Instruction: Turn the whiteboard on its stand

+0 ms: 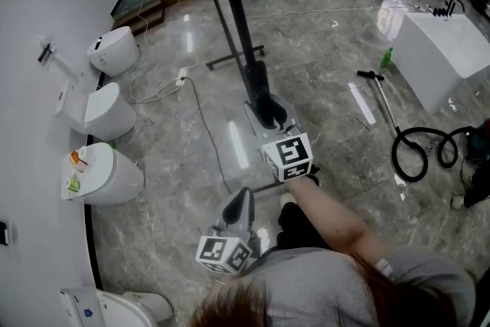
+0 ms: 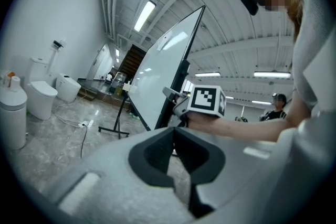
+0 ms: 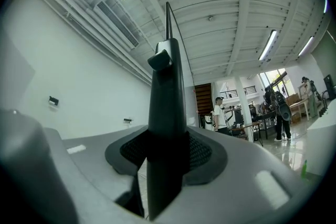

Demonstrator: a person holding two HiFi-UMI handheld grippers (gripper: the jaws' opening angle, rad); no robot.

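Head view: the whiteboard (image 1: 236,11) shows edge-on as a dark bar that runs from the top of the frame down to mid-frame; the foot of its stand (image 1: 233,57) lies on the glossy marble floor (image 1: 321,88); the right tool (image 1: 269,112) is clenched on the board's lower frame edge, its marker cube (image 1: 288,157) just behind it and the person's arm (image 1: 329,218) reaching out to it; the left tool (image 1: 241,199) hangs nearer the person, apart from the board and lower in the frame; three white toilets (image 1: 103,112) stand in a row by the left wall; a cable (image 1: 207,126) trails across the floor; a coiled black hose (image 1: 417,153) lies at the right, and a green bottle (image 1: 387,57) stands beyond it.

Left gripper view: the left tool (image 2: 176,157) is released, its dark pads apart with only floor showing in the gap; ahead, the whiteboard (image 2: 163,71) stands tilted, its white face toward the camera; the right tool (image 2: 177,104) meets the board's dark side edge; the stand's foot (image 2: 113,129) rests on the floor at the left.

Right gripper view: the right tool (image 3: 167,160) grips the whiteboard's dark frame edge (image 3: 166,92), which rises straight up between the pads toward the ceiling; people stand well off in the background at the right.
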